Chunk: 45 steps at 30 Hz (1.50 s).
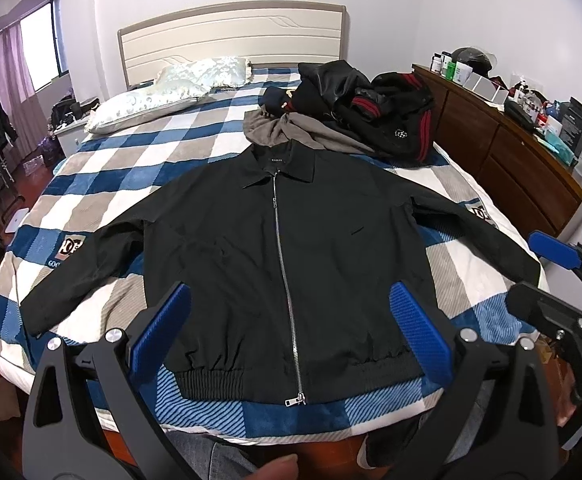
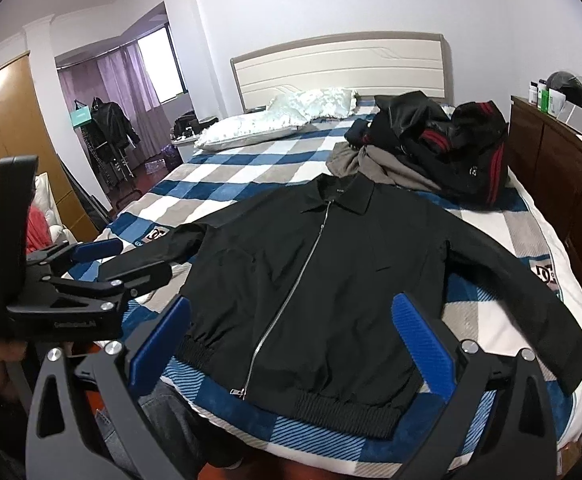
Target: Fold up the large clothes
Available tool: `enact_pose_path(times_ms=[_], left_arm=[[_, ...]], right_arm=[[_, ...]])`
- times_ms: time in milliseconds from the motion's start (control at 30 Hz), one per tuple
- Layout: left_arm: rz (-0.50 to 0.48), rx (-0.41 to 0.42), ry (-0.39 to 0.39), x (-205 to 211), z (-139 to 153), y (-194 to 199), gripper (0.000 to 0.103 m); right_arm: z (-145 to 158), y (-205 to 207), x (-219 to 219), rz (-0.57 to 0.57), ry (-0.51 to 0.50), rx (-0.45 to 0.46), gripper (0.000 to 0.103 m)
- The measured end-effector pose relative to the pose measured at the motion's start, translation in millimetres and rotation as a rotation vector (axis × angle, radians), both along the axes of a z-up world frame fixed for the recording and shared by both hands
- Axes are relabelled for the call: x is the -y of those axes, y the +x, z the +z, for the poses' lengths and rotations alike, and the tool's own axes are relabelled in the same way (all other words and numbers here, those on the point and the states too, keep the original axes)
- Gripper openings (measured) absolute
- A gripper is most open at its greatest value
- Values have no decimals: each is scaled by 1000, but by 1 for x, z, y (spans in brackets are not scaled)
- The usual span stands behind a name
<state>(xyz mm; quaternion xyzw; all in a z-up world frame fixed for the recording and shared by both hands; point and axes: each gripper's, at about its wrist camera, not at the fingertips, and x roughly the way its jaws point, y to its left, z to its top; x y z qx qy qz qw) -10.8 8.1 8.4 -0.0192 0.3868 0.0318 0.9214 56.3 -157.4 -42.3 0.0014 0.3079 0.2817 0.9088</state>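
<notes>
Jacket (image 1: pixel 283 248) lies flat beyond left claw (image 1: pixel 291 332) and right claw (image 2: pixel 291 340), both spread apart, empty.

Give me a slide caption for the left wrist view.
Open left gripper poised above a zipped black jacket spread flat on a checked bed, before folding.

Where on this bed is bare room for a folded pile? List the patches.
Bare checked blanket lies between the pillows and the black jacket's collar and sleeve. A narrow strip lies below its hem. Crowded: the clothes heap beside the dresser.
</notes>
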Motion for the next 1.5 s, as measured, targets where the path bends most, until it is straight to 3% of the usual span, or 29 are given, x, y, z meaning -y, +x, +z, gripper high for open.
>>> enact_pose_path(times_ms=[600, 833, 933, 1000, 1167, 1500], left_arm=[[2, -5, 15, 8, -5, 6, 98], [-57, 46, -17, 23, -19, 15, 98], [-80, 71, -1, 35, -26, 20, 98], [-99, 78, 5, 42, -31, 23, 98], [-147, 99, 2, 60, -53, 37, 98], [-279, 76, -52, 106, -107, 68, 98]], right_arm=[[-18, 3, -1, 11, -1, -21, 99], [-30, 12, 23, -1, 95, -26, 99], [-39, 19, 48, -11, 172, -37, 99], [-54, 30, 74, -57, 205, -99, 99], [-93, 43, 147, -232, 243, -154, 99], [-190, 52, 322, -597, 506, -306, 99]])
